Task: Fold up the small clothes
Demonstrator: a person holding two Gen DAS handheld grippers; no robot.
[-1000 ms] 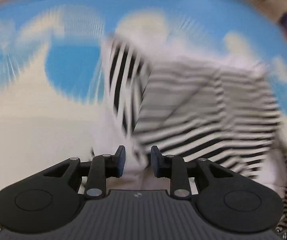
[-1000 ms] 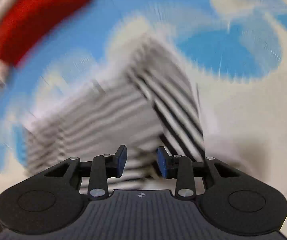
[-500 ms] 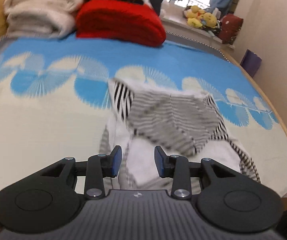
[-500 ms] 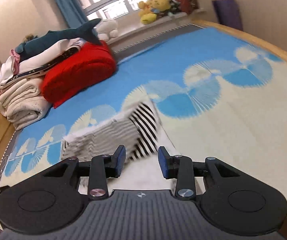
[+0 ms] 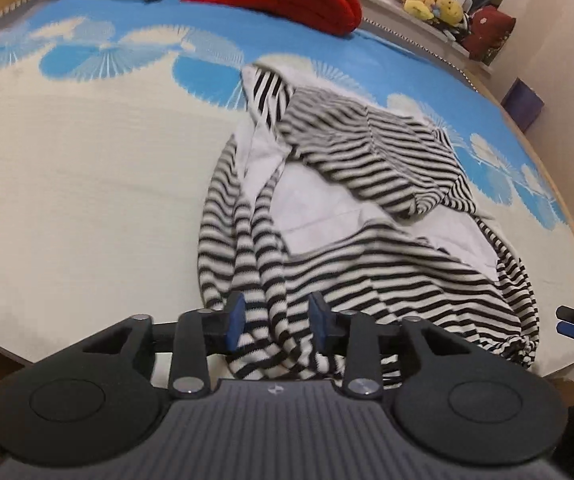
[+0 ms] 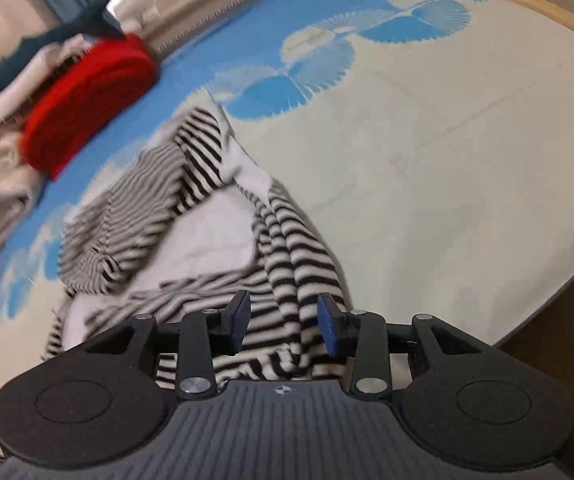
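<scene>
- The stripy top [image 5: 371, 216] lies crumpled on the blue and cream bed cover [image 5: 87, 184], near the front edge.
- My left gripper [image 5: 275, 322] is opening. Stripy cloth sits between its jaws, not squeezed.
- My right gripper [image 6: 283, 322] is opening too, with stripy cloth loose between its jaws.
- A red folded blanket [image 6: 87, 108] sits farther back.

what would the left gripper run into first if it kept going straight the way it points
Most likely the black-and-white striped garment: its bunched striped folds already lie between the opening jaws of the left gripper, with the bedspread under it.
</scene>
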